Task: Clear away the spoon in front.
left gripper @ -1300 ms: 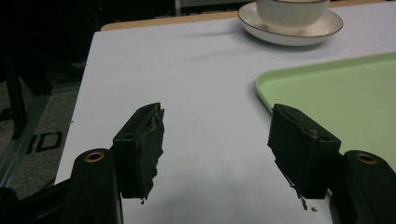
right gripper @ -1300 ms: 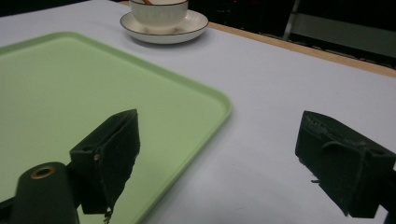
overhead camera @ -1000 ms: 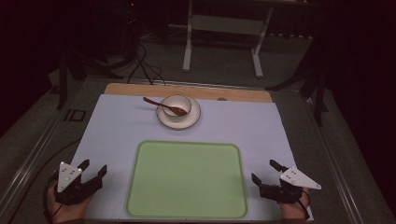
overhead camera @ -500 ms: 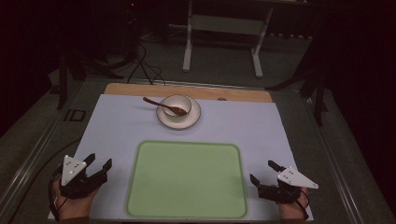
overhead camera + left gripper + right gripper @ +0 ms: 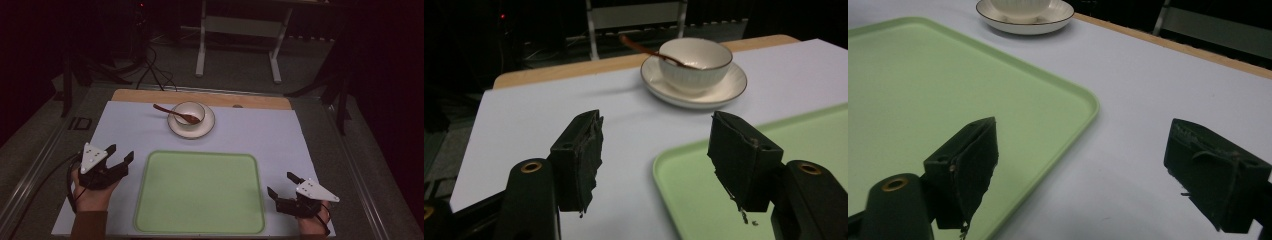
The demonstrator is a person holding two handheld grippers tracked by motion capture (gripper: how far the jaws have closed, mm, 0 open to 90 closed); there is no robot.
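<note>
Your left gripper (image 5: pixel 120 157) sits just left of the green tray (image 5: pixel 200 192), jaws wide apart with nothing between them, pointed toward the far side of the table. Your right gripper (image 5: pixel 281 186) rests at the tray's right near corner, jaws likewise spread wide and empty. The bowl (image 5: pixel 189 113) stands on a saucer (image 5: pixel 206 127) beyond the tray, well apart from both grippers, with a wooden spoon (image 5: pixel 172 112) leaning in it, handle to the left.

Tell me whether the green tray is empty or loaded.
Empty. The green tray shows a bare surface in the high view; the bowl, spoon and saucer sit beyond it on the white mat.
</note>
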